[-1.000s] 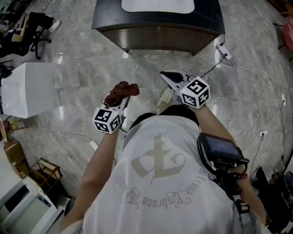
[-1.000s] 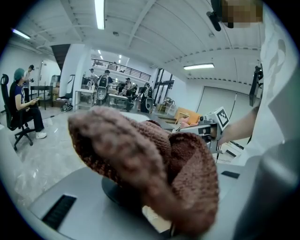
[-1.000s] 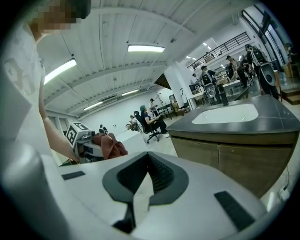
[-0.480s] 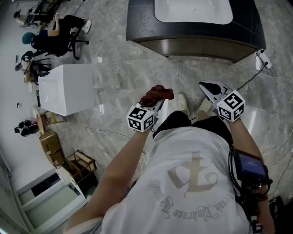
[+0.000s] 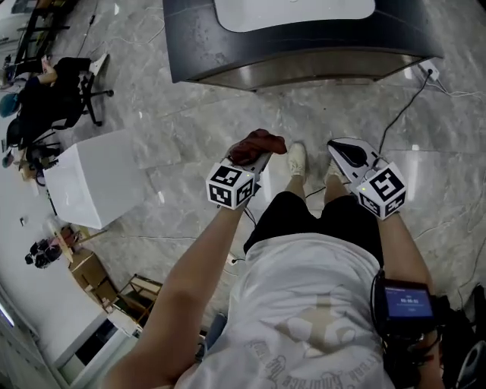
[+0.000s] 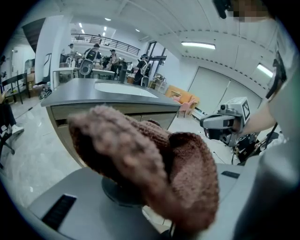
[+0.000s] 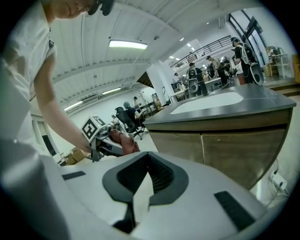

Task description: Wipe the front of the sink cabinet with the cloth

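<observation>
A reddish-brown knitted cloth (image 5: 257, 144) is bunched in my left gripper (image 5: 255, 156), which is shut on it; in the left gripper view the cloth (image 6: 154, 164) hides the jaws. The sink cabinet (image 5: 304, 67), with a dark top, brown front and white basin (image 5: 292, 11), stands a step ahead, apart from both grippers. Its front (image 6: 89, 117) shows behind the cloth. My right gripper (image 5: 343, 150) is held level beside the left one, jaws together and nothing between them. From the right gripper view I see the cabinet doors (image 7: 225, 145) and the cloth (image 7: 123, 140).
A white box (image 5: 95, 186) stands on the marble floor at the left, with an office chair (image 5: 64, 95) beyond it. A cable (image 5: 402, 106) runs to a socket (image 5: 429, 70) right of the cabinet. The person's shoes (image 5: 296, 159) are between the grippers. People (image 6: 93, 54) stand far behind.
The head view has swung about, and the cabinet now lies straight ahead. Both grippers stay side by side in front of the body, the cloth still in the left.
</observation>
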`<state>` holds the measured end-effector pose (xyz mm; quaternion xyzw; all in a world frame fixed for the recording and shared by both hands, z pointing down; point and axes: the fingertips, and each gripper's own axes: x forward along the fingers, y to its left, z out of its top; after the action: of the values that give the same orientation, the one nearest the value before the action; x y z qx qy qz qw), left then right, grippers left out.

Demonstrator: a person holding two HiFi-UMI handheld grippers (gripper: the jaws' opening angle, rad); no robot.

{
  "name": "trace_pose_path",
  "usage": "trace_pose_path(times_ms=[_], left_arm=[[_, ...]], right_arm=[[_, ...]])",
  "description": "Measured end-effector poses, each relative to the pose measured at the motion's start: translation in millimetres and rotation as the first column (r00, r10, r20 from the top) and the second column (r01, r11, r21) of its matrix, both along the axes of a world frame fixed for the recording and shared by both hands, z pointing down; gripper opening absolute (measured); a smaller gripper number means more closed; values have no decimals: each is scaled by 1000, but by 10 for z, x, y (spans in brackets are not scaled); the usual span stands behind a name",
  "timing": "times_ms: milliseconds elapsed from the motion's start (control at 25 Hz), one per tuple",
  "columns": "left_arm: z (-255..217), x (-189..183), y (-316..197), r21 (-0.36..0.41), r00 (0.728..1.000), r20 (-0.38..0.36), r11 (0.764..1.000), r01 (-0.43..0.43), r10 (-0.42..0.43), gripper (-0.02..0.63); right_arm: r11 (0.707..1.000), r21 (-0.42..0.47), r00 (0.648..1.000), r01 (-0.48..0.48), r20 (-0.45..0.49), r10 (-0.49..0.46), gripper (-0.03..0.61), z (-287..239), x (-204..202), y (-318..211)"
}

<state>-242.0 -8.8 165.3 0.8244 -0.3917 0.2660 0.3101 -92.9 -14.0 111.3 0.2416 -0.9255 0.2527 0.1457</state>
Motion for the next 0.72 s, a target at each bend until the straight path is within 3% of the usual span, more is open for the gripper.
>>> trace_pose_path(times_ms=[200, 480, 720], left_arm=[[389, -473, -334, 10, 1000, -11, 1000, -4, 4, 120], [381, -974, -814, 37, 982, -34, 982, 185, -184, 120], [301, -1450, -1128, 77, 957, -40, 954, 291, -289, 120]], right_arm=[[994, -11, 994, -109, -13, 109, 12, 334, -219, -219], [984, -52, 986, -169, -17, 168, 12, 399, -224, -360], [987, -82, 991, -137, -12, 137, 12, 490, -454, -296]])
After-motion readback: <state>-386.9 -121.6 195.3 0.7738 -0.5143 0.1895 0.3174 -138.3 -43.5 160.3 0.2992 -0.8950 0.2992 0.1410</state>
